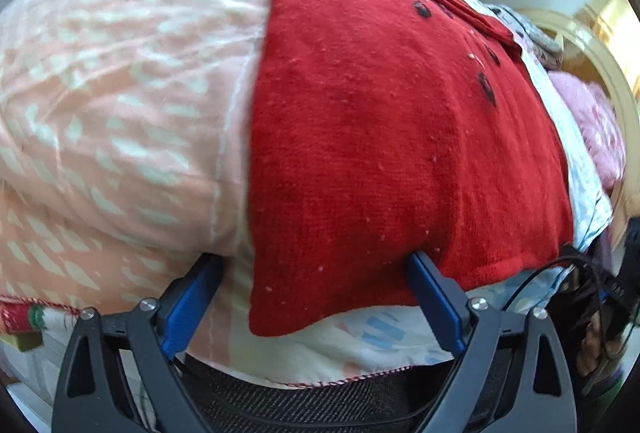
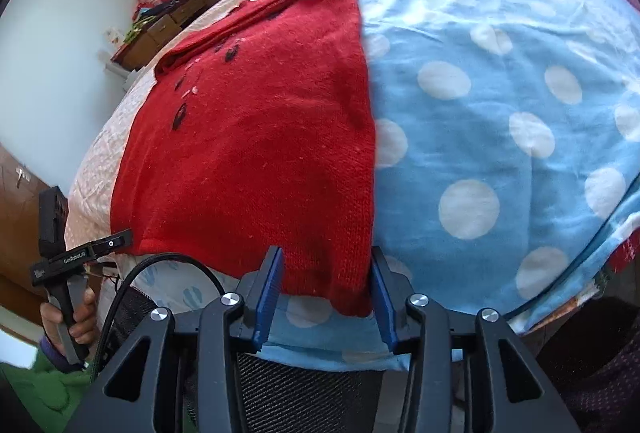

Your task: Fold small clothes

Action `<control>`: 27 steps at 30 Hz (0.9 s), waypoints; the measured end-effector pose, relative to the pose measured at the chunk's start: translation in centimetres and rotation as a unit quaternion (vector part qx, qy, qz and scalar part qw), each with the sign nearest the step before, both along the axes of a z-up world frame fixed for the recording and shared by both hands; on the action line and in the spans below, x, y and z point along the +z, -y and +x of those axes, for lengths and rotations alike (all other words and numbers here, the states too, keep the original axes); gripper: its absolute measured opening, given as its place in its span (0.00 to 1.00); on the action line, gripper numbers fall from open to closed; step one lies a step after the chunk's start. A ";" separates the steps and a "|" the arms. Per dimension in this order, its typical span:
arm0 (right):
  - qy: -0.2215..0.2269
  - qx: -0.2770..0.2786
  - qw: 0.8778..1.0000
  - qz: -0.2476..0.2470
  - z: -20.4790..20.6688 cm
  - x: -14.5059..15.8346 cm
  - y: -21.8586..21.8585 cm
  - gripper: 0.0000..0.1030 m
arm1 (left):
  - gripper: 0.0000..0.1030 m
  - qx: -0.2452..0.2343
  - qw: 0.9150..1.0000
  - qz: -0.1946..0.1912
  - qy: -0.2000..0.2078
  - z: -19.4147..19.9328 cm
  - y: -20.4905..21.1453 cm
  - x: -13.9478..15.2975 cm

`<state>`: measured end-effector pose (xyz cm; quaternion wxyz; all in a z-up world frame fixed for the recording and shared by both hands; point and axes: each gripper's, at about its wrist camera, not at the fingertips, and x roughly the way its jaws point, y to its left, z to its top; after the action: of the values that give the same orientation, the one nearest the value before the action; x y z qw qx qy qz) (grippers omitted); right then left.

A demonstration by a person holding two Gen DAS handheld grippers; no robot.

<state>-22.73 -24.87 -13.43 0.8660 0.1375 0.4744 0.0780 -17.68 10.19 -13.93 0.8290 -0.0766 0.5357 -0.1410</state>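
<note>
Garment: a red knitted sweater with dark buttons lay flat on the bed, between a pink patterned cover and a blue dotted blanket
Left gripper: jaws stood wide, straddling the sweater's near left corner, pads not pressing
Right gripper: jaws partly apart around the near right corner, pads not pinching the knit

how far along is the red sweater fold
Done: the red sweater lies flat on the bed, one sleeve folded in along its far edge. In hand: the right claw straddles a near corner, the left claw the other, both open. Left: grip and fold over.
</note>
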 end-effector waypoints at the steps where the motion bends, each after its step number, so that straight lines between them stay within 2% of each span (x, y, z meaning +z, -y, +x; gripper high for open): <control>1: -0.001 0.005 1.000 -0.005 0.1 0.0 -0.2 0.28 | 0.81 -0.008 1.000 0.005 0.007 -0.1 0.2 0.2; 2: -0.004 0.009 1.000 -0.003 0.2 0.0 -0.4 0.13 | 0.68 -0.019 1.000 0.006 0.013 -0.2 0.5 0.4; 3: -0.008 0.013 1.000 0.004 0.3 0.0 -0.4 0.09 | 0.58 -0.030 0.999 0.001 0.016 -0.3 0.8 0.5; 5: -0.012 0.017 1.000 0.021 0.3 0.2 -0.3 0.09 | 0.24 -0.051 0.999 -0.006 0.017 -0.5 1.2 0.9; 8: 0.000 0.016 0.997 0.072 0.3 1.6 0.4 0.08 | 0.15 -0.067 0.997 0.020 0.035 -0.9 2.0 1.9; 10: 0.019 0.018 0.993 0.114 0.3 3.2 0.9 0.08 | 0.14 -0.072 0.996 0.011 0.052 -1.0 1.8 3.3; 13: 0.044 0.022 0.990 0.130 0.7 5.5 1.1 0.08 | 0.14 -0.070 0.994 -0.015 0.079 -1.0 0.6 6.0; 18: 0.080 0.016 0.979 0.188 4.0 8.7 2.3 0.08 | 0.14 -0.059 0.993 -0.053 0.085 2.6 -1.5 9.2; 21: 0.092 -0.004 0.973 0.212 7.5 10.1 3.4 0.07 | 0.14 -0.055 0.994 -0.041 0.081 6.7 -1.3 10.5; 23: 0.092 -0.032 0.973 0.208 10.3 10.3 4.0 0.07 | 0.14 -0.044 0.996 -0.027 0.069 9.5 -1.0 10.7; 25: 0.086 -0.061 0.971 0.214 13.0 9.6 5.3 0.08 | 0.14 -0.026 0.998 -0.023 0.056 12.6 -1.3 10.6; 27: 0.077 -0.093 0.971 0.209 15.2 8.2 6.1 0.08 | 0.20 -0.012 0.999 -0.013 0.041 14.9 -1.5 9.7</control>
<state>-7.58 -30.93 -5.19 0.8554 0.3522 0.3650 0.1047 -2.79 11.69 -4.23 0.8474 -0.0750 0.5006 -0.1603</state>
